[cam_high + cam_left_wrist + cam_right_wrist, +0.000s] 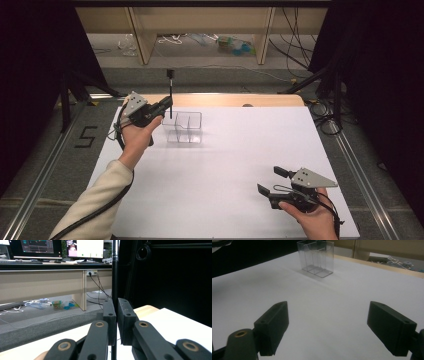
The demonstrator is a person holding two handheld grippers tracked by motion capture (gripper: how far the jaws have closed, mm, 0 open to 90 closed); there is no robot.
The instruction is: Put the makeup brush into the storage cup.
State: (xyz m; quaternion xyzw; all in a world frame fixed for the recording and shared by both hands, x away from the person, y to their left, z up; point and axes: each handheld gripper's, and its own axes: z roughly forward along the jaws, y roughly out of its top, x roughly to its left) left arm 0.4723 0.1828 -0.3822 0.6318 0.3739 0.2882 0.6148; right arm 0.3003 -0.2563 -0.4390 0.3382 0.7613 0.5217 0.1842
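Right gripper (272, 181) fingers wide, empty — left gripper (167, 106) clamping upright black rod (170, 95).

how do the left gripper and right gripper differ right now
The left gripper is shut on a thin black rod held upright; the right gripper is open with nothing between its jaws. The left gripper is raised beside the clear divided container, while the right gripper sits far from it near the white table's front edge. Both are black, hand-held, with a grey plate on top.
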